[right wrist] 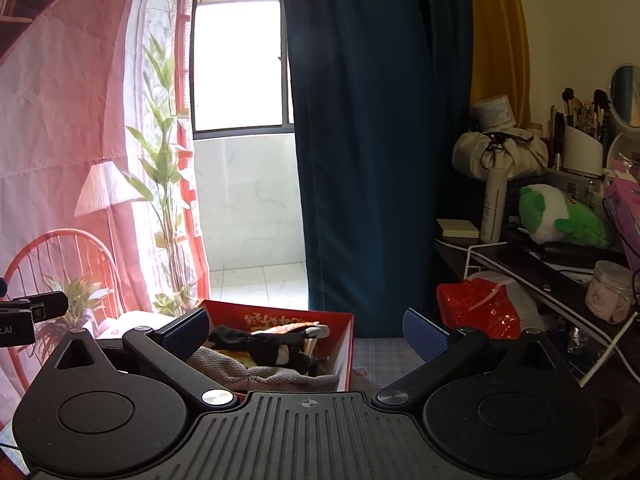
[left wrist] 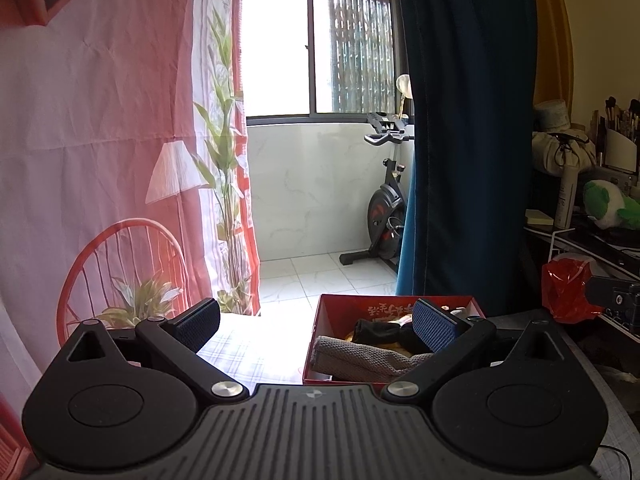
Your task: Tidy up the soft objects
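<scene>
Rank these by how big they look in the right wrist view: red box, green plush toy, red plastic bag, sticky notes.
1. red box
2. red plastic bag and green plush toy: look alike, and the toy sits farther back, so unranked
3. sticky notes

Red box [right wrist: 280, 316] inner wall: white chars, illegible; left tool [right wrist: 16, 330]: "t.AI"

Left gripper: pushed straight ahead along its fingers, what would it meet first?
Probably nothing close. The left gripper is open and aims above the checked cloth, left of the red box, toward the tiled floor and window wall. Depth is uncertain.
</scene>
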A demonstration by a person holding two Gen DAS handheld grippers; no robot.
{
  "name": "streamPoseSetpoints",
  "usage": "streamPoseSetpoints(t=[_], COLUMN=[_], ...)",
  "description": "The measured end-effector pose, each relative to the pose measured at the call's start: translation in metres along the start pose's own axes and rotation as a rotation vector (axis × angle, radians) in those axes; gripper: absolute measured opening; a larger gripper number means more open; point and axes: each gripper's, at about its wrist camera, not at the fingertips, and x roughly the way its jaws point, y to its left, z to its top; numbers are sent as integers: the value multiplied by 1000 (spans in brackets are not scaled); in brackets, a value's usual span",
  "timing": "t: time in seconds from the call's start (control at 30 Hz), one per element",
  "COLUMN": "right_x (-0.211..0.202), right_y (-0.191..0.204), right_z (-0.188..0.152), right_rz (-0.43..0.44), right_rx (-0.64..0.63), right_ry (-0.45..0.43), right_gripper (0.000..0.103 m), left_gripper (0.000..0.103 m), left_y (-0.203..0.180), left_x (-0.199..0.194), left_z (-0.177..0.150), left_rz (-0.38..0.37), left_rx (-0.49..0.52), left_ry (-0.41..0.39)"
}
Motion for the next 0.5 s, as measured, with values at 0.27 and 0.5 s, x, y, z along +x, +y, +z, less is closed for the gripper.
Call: streamPoseSetpoints(t=[0.27,0.5], right_x=[2,3], right_y=[-1,-4], right_z=[-1,-2], right_rz=[1,1], right_rx=[-6,0], right_ry=[7,15], right_gripper=[103,103], left_gripper=[103,103], left_y=[0,-2], left_x=[3,2], left_z=[-2,-3], left_rz=[-15,-17], left_rx=[-3,-5], left_ry=[12,18])
